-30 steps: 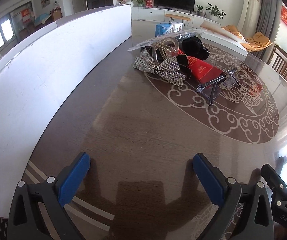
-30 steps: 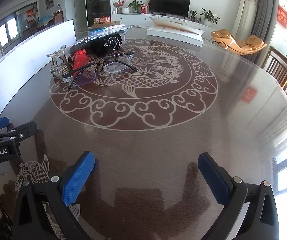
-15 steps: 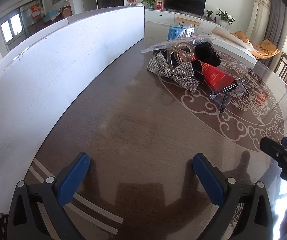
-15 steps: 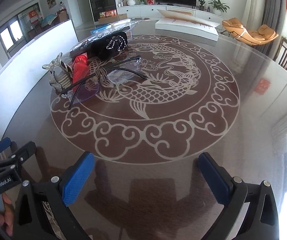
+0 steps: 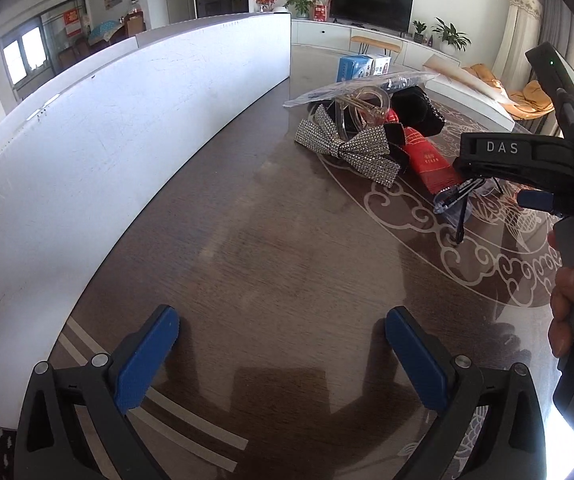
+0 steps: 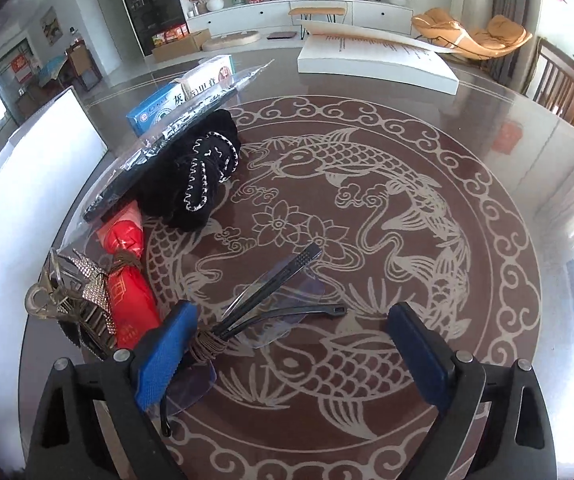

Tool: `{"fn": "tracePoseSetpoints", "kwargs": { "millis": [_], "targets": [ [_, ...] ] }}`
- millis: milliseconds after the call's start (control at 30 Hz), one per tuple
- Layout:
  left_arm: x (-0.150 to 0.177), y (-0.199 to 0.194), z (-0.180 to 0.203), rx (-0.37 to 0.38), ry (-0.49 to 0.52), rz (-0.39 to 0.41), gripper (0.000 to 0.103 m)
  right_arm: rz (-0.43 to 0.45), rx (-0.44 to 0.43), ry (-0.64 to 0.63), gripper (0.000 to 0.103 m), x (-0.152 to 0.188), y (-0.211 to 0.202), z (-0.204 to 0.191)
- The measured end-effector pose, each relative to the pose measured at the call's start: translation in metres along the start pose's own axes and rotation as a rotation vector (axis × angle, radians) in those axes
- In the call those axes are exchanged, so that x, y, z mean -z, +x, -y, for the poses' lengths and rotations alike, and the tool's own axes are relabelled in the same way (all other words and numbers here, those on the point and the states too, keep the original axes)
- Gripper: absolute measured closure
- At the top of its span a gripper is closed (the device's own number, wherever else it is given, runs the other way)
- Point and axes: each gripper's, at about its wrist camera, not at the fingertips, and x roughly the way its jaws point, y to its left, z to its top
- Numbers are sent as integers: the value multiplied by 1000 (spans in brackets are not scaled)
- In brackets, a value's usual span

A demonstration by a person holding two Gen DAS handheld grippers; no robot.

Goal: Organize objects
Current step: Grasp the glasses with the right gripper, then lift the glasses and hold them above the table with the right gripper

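A pair of clear-lens glasses (image 6: 275,308) with black temples lies on the fish-pattern table (image 6: 367,220), between the blue pads of my right gripper (image 6: 291,352). Its jaws are closing. The left pad (image 6: 167,352) sits over the hinge end, while the right pad (image 6: 419,352) stands apart from the lens, so nothing is gripped. Left of the glasses are a red roll (image 6: 127,284), a rhinestone bow (image 6: 91,292) and a black velvet piece (image 6: 195,172). My left gripper (image 5: 283,356) hangs open over bare wood, well short of the bow (image 5: 343,146).
A white panel (image 5: 87,152) runs along the table's left edge. A bagged dark item (image 6: 175,140), a blue box (image 6: 155,108) and a white box (image 6: 375,60) lie farther back. In the left wrist view the right gripper's black body (image 5: 519,156) and a hand (image 5: 571,300) fill the right side.
My right gripper has travelled forward across the table to the pile and now straddles the glasses, its jaws slightly narrower. The left gripper has stayed where it was.
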Motion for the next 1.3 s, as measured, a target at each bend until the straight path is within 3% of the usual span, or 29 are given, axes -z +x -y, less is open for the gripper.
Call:
{"fn": "tracePoseSetpoints", "kwargs": {
  "millis": [133,300,667,733,767,800,867,1033,1200,1300],
  "targets": [
    [0,0,0,0,0,0,0,35,34,-89,32,22,-10,6],
    [0,0,0,0,0,0,0,69,49,-164,65,43,-27,23],
    [0,0,0,-1,0,0,0,104,36,-75,67,78,-48,69],
    [0,0,0,-1,0,0,0,112,44,-95,66,83,-51,68],
    [0,0,0,-1,0,1,0,118,42,-107,59,86,-52,67],
    [0,0,0,-1,0,0,0,121,37,-116,43,87,-52,66],
    [0,0,0,-1,0,1,0,125,33,-124,23,90,-50,65],
    [1,0,0,-1,0,1,0,118,10,-111,16,91,-46,68],
    [1,0,0,-1,-1,1,0,92,-13,-125,0,90,-41,65],
    [1,0,0,-2,-1,2,0,89,-15,-127,0,90,-40,64]
  ]
}}
